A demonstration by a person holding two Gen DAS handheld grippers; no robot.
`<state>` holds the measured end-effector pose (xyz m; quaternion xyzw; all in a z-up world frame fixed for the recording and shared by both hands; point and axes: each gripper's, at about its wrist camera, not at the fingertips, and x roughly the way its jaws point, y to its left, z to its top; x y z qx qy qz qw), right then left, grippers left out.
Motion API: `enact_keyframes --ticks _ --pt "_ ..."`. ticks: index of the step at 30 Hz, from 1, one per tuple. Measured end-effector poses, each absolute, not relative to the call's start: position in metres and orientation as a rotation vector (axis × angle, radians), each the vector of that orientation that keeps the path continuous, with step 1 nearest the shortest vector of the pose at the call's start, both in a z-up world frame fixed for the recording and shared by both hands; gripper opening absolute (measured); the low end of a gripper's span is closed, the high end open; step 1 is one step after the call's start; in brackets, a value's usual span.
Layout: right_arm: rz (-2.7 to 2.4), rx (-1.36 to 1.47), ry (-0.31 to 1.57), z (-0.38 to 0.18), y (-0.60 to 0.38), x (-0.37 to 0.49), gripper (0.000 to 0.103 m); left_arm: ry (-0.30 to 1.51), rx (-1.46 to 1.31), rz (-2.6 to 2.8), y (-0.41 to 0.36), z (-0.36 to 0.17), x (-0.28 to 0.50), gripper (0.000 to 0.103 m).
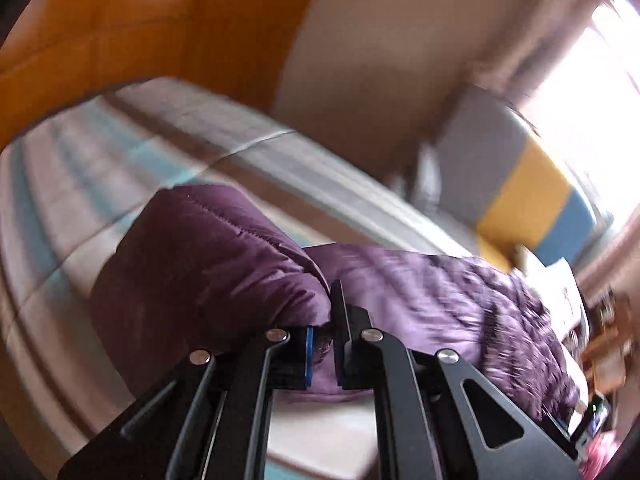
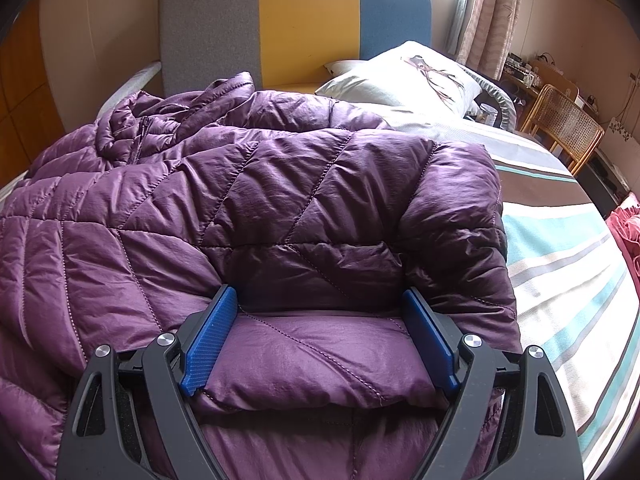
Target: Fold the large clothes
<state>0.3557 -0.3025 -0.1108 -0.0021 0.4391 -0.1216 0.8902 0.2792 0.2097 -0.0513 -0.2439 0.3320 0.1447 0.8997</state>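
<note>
One jacket [image 2: 248, 200], two tongs, one bed [image 2: 560, 280].
Left tongs [image 1: 330, 320] clamp a jacket fold; right tongs [image 2: 316, 320] stand wide, straddling the hem; one pillow [image 2: 400, 76] behind.

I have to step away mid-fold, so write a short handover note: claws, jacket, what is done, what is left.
Left claw: shut on a bunched part of the purple puffer jacket, lifted above the striped bed.
Right claw: jaws wide, straddling a folded edge of the jacket, not pinching it.
Done: one side looks folded over the body.
Left: lay down the lifted part, fold again, smooth. Pillow lies beyond.
</note>
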Motion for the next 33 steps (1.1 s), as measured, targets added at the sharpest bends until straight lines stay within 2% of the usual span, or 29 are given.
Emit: enact_keyframes --ticks 8,16,17,18,21,25,27,29,31,33 --pt "-0.253 -0.005 0.912 -0.11 -0.303 0.356 0.084 0.713 -0.322 -0.034 0.08 -0.032 0.342 0.006" --pt "-0.248 0.005 0.912 -0.111 -0.303 0.355 0.084 0.807 -0.191 -0.337 -0.041 -0.049 0.358 0.007" --pt "-0.247 0.007 0.912 -0.111 -0.304 0.356 0.084 0.824 -0.186 -0.371 -0.051 -0.052 0.357 0.009" --pt "-0.245 0.01 0.912 -0.112 -0.304 0.355 0.084 0.844 -0.184 -0.399 -0.06 -0.058 0.357 0.017" --pt "-0.242 0.016 0.912 -0.112 -0.305 0.357 0.084 0.857 -0.192 -0.416 -0.067 -0.062 0.349 0.036" --pt "-0.244 0.014 0.914 -0.112 -0.305 0.357 0.084 0.857 -0.215 -0.428 -0.053 -0.062 0.331 0.039" --pt "-0.243 0.016 0.914 -0.112 -0.306 0.357 0.084 0.851 -0.227 -0.431 -0.046 -0.062 0.325 0.049" --pt "-0.241 0.017 0.912 -0.109 -0.306 0.357 0.084 0.845 -0.231 -0.422 -0.038 -0.061 0.317 0.05" --pt "-0.22 0.02 0.883 -0.101 -0.304 0.352 0.076 0.848 -0.245 -0.394 -0.024 -0.063 0.312 0.05" --pt "-0.162 0.019 0.838 -0.089 -0.293 0.343 0.075 0.855 -0.265 -0.352 -0.008 -0.067 0.308 0.048"
